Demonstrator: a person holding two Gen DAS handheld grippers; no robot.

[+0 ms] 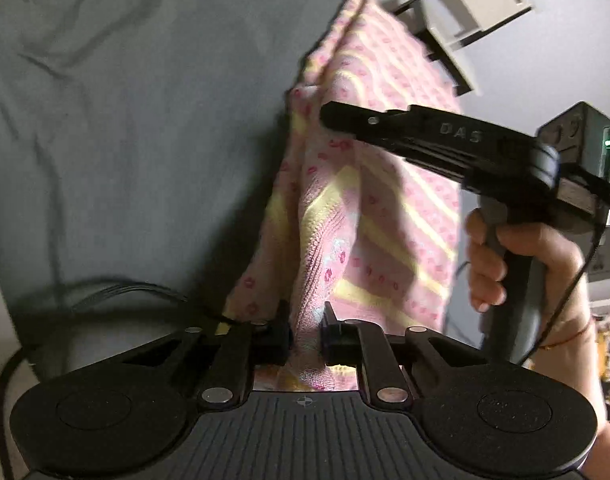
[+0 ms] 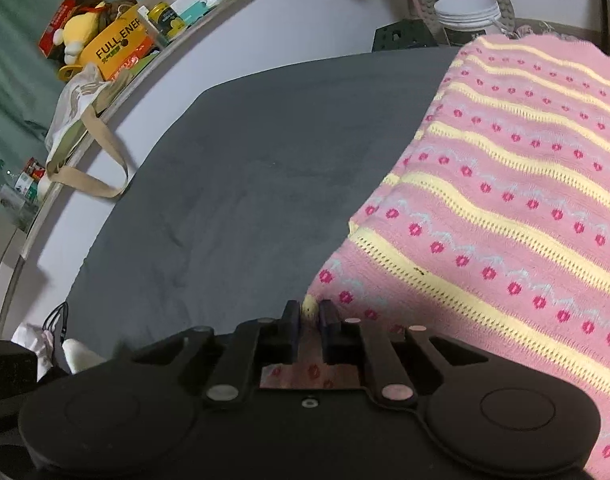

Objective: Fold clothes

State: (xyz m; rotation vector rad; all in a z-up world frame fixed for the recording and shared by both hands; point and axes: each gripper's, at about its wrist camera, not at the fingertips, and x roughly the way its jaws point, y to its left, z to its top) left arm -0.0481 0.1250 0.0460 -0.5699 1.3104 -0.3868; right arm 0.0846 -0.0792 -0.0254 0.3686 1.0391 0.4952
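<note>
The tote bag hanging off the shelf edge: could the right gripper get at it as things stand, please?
Probably not: the right gripper is shut on the pink sweater, and the tote bag hangs beyond the grey sheet.

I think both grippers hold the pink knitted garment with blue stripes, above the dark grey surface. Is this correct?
Not quite: the stripes are yellow, not blue, as the right wrist view shows most clearly. The rest holds: the left gripper and the right gripper each have their fingers shut on the pink knitted garment above the dark grey surface.
</note>
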